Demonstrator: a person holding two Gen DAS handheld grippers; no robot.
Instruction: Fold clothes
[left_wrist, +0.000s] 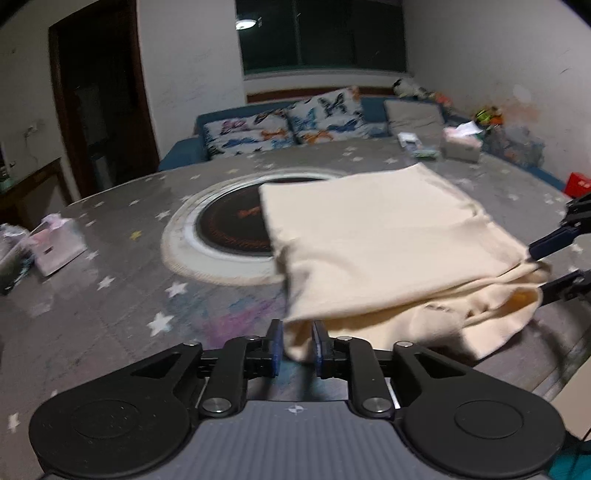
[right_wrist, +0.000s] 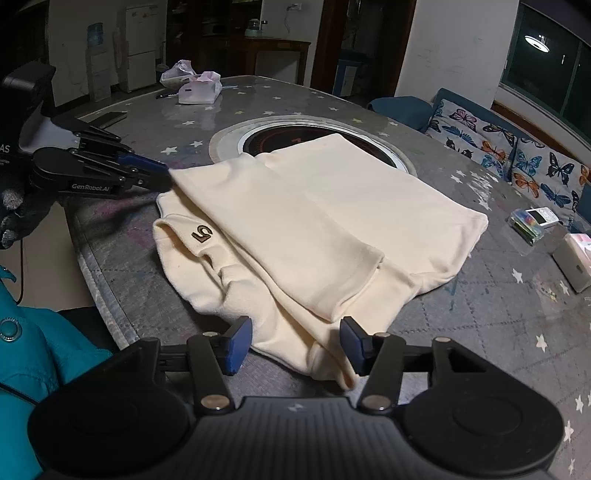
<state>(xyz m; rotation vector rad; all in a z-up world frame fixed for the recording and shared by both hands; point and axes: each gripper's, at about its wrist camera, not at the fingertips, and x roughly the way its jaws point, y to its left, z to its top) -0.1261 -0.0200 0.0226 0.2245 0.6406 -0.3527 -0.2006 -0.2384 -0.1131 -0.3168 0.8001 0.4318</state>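
Cream garment folded at frame centre on starry table, left gripper seemingly pinching its corner, right gripper wide open, holding nothing.

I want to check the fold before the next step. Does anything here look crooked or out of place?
Yes. The cream garment partly covers the round burner set into the table. Its near layers are bunched and uneven, not flush, around the "5" patch at the near edge.
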